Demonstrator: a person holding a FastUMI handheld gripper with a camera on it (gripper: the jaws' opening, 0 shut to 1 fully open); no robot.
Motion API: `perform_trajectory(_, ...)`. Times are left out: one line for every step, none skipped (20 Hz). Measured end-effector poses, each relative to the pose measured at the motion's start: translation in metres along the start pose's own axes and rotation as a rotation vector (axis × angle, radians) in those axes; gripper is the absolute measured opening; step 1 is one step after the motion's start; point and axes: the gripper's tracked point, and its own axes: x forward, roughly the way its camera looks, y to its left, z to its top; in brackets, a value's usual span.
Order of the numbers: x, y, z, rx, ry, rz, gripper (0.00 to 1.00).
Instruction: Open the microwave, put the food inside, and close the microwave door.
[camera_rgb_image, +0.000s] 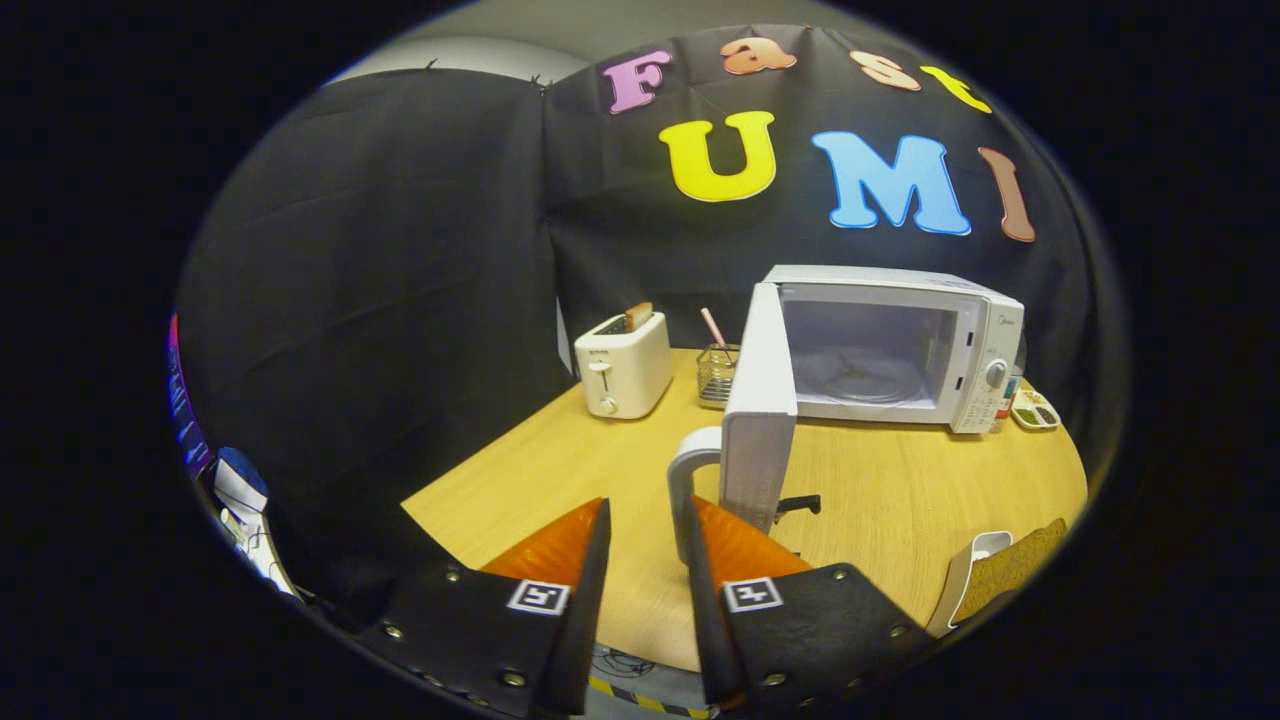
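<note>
1. A white toaster (622, 367) is set near the back edge of the wooden table (560, 470).
2. A wire basket (716, 374) is placed beside it.
3. A small tray (1034, 410) is seen at the far right edge.

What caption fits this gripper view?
Gripper fingers open around the handle of the swung-open microwave door, cavity empty.

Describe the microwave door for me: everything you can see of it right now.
The microwave door is white, looks like plastic, and is swung wide open, edge-on toward the camera, hinged on the microwave's left side. Its curved pale handle sits against one finger of the open gripper, just inside the gap. The cavity behind holds a glass turntable.
</note>
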Motion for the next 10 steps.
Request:
perform_trajectory(-0.010, 0.003, 0.009, 0.002, -0.023, 0.022, 0.58)
perform_trajectory(-0.019, 0.004, 0.016, 0.005, -0.048, 0.040, 0.67)
perform_trajectory(-0.025, 0.003, 0.024, 0.008, -0.071, 0.049, 0.83)
perform_trajectory(-0.037, -0.001, 0.030, 0.006, -0.092, 0.049, 0.99)
perform_trajectory(-0.043, -0.007, 0.035, -0.002, -0.105, 0.042, 0.99)
perform_trajectory(-0.050, -0.014, 0.039, -0.013, -0.116, 0.033, 0.99)
perform_trajectory(-0.057, -0.022, 0.044, -0.027, -0.129, 0.022, 0.99)
perform_trajectory(-0.063, -0.031, 0.048, -0.039, -0.141, 0.009, 0.99)
perform_trajectory(-0.069, -0.042, 0.052, -0.050, -0.151, -0.010, 0.99)
perform_trajectory(-0.076, -0.053, 0.054, -0.062, -0.168, -0.029, 0.99)
